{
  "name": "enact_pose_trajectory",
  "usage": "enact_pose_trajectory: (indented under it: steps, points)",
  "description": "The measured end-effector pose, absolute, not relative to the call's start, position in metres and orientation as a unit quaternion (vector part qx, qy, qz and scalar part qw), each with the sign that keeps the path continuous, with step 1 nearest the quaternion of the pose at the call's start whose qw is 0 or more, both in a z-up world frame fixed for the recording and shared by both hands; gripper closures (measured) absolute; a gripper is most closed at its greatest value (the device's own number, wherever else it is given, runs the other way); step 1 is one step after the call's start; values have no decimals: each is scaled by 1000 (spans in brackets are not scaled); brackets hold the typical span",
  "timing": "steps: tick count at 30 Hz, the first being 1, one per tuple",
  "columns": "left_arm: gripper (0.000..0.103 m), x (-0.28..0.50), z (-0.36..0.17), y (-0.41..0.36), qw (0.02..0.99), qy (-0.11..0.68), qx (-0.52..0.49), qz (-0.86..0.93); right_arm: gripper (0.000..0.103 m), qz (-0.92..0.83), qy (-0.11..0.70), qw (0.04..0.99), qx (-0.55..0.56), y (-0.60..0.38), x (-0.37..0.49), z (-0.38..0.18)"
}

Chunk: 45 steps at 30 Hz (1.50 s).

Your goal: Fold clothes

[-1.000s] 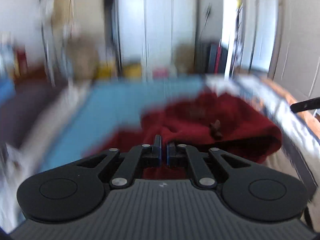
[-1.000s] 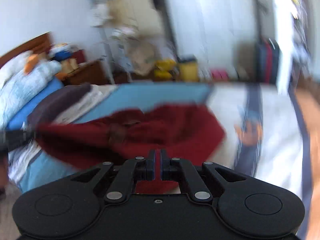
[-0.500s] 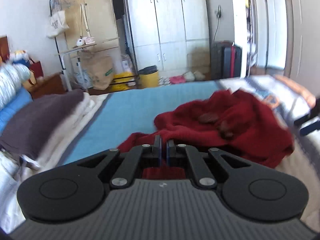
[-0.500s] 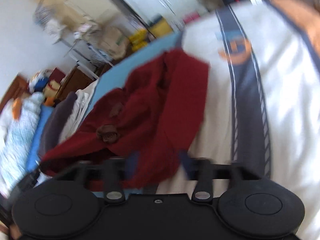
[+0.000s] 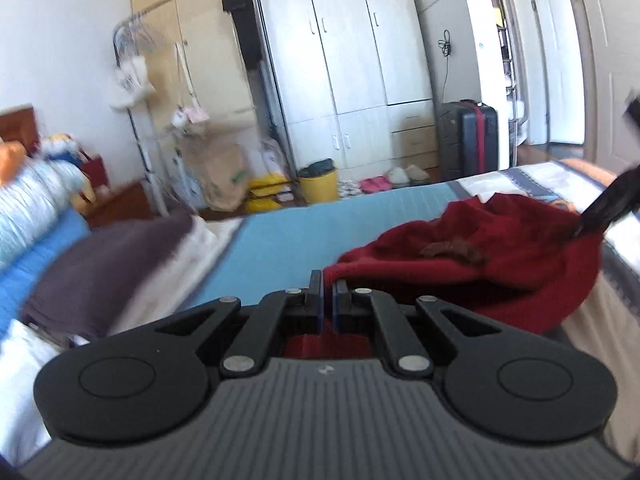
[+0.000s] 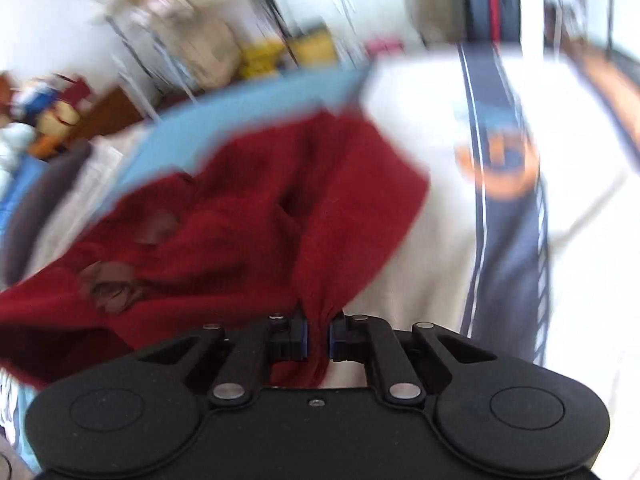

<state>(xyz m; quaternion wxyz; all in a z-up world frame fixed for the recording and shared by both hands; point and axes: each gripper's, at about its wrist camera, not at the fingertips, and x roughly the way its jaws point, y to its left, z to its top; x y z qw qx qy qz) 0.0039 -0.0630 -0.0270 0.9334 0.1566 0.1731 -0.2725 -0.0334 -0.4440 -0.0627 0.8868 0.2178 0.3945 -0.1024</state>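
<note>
A dark red knitted garment (image 5: 480, 264) with brown trim lies crumpled on the bed. My left gripper (image 5: 327, 292) is shut on one edge of it, red cloth showing beneath the jaws. In the right wrist view the same red garment (image 6: 248, 224) stretches away to the left, and my right gripper (image 6: 318, 336) is shut on a bunched fold of it. The right gripper's dark tip (image 5: 608, 204) shows at the far right edge of the left wrist view, touching the garment.
The bed has a light blue sheet (image 5: 304, 236) and a white cover with navy stripes and an orange emblem (image 6: 500, 160). A purple-grey folded cloth (image 5: 112, 264) lies left. Wardrobes (image 5: 352, 72), a suitcase (image 5: 468, 136) and a yellow bin (image 5: 320, 180) stand beyond.
The right gripper, open half a second ago, has shut on a fold of the red garment. The left gripper stays shut on its edge and has shifted left, so the garment now stretches rightward.
</note>
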Motion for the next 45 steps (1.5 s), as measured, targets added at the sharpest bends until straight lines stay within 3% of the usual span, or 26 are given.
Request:
enact_pose_trajectory:
  steps: [3,8,14,16,18,20,25,31,34,38,45]
  points:
    - [100,-9,-28,-64,923,188,164,-293,92,-87,378,899,205,-427,-64,-36]
    - [100,-19,-35,-66,900,229,193,-316,92,-108,413,882,201,-426,-101,-45]
    - [96,-11,-38,-72,859,303,217,-351,91,-76,460,833,298,-462,-98,-63]
    - [90,-15,-17,-73,872,282,211,-339,91,-60,453,833,311,-466,-98,-63]
    - [69,-26,5,-77,893,235,221,-314,91,-53,440,836,323,-469,-105,-67]
    - [58,-32,23,-82,892,211,209,-340,90,-51,434,838,327,-466,-110,-68]
    - [51,-26,55,-100,873,204,142,-420,87,-43,440,838,322,-468,-104,-66]
    - [52,21,-14,-190,808,340,172,-449,82,52,471,831,291,-444,-90,-72]
    - [52,21,-71,-219,785,367,214,-450,73,57,473,835,274,-437,-90,-68]
    - [52,29,-112,-212,767,438,182,-433,61,23,437,832,341,-464,-104,-68]
    - [53,33,-105,-205,773,413,130,-464,49,-21,387,784,485,-522,-94,-92]
